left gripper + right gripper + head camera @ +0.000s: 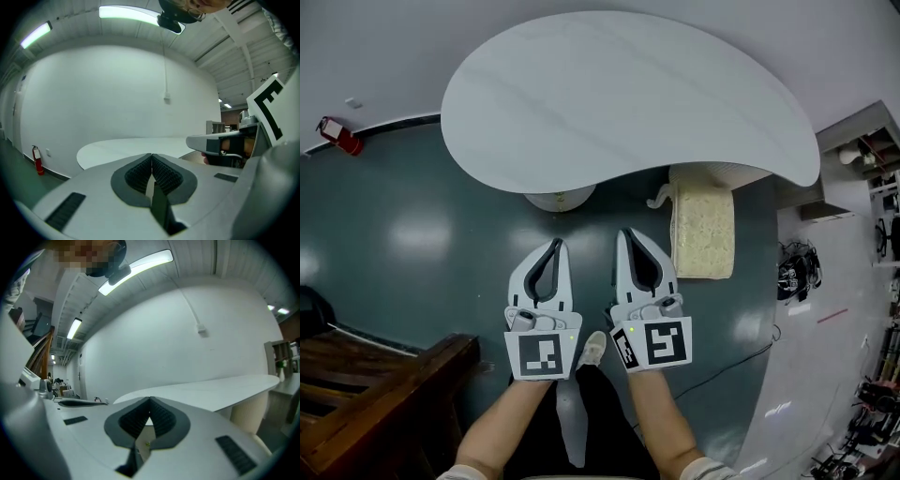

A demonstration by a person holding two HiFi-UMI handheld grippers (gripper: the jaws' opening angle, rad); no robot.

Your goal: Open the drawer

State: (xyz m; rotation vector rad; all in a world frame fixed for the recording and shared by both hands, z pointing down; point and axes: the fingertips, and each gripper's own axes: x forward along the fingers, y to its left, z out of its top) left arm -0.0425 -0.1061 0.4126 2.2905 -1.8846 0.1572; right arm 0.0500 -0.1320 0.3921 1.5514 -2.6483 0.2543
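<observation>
We are at the approach, with nothing touched yet. At the left, our left gripper hangs above the dark floor, its jaws pressed together on nothing. Just beside it, the right gripper is likewise closed and empty. Right of both, tucked under the white table, stands a cream cabinet. We judge the drawer sits there, though its front is not plain. Next we must part one gripper's jaws and reach for that front.

We see a white, faintly veined tabletop, a dark teal floor (glossy with pale reflections), a cream speckled block, a red extinguisher, and a white left gripper and right gripper with black-and-white square markers.
</observation>
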